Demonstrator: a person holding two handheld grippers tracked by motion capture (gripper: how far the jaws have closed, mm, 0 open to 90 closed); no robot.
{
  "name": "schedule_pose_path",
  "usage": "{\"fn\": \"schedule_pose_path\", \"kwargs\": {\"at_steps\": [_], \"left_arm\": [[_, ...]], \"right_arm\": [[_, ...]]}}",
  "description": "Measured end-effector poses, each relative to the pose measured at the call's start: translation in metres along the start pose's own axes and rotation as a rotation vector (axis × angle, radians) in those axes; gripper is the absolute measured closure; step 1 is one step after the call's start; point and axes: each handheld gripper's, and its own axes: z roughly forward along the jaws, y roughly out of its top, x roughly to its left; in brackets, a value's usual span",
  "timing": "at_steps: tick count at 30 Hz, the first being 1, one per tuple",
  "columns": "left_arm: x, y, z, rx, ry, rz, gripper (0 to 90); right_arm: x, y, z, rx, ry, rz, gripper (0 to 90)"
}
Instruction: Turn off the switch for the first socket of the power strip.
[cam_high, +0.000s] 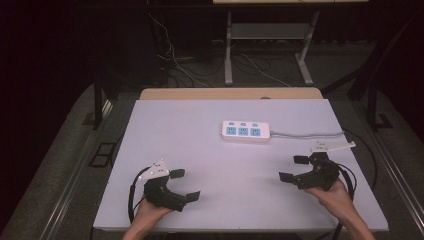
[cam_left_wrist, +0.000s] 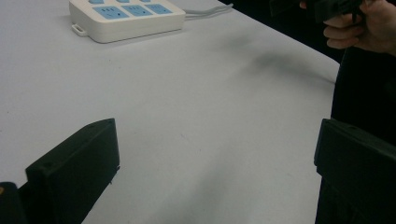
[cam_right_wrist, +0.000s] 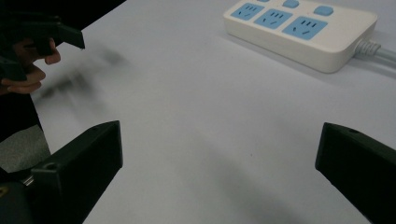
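White tabletop (cam_high: 200, 150) bearing power strip (cam_high: 245, 131); left gripper (cam_high: 183, 184) and right gripper (cam_high: 294, 169) hovering, jaws apart; approaching squarely is advisable.

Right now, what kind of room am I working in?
Probably a lab or recording workspace, not a home: a bare white table carrying a power strip, loose cables on the floor by a desk frame, dark surroundings, and an open hand-held gripper in each hand.
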Motion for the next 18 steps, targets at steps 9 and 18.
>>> {"fn": "schedule_pose_path", "kwargs": {"at_steps": [9, 18], "left_arm": [[0.000, 0.000, 0.000, 0.001, 0.007, 0.003, 0.0], [0.001, 0.000, 0.000, 0.001, 0.017, 0.000, 0.0]], "right_arm": [[0.006, -0.026, -0.003, -0.018, -0.016, 0.001, 0.4], [0.013, -0.051, -0.003, -0.011, -0.023, 0.017, 0.4]]}}
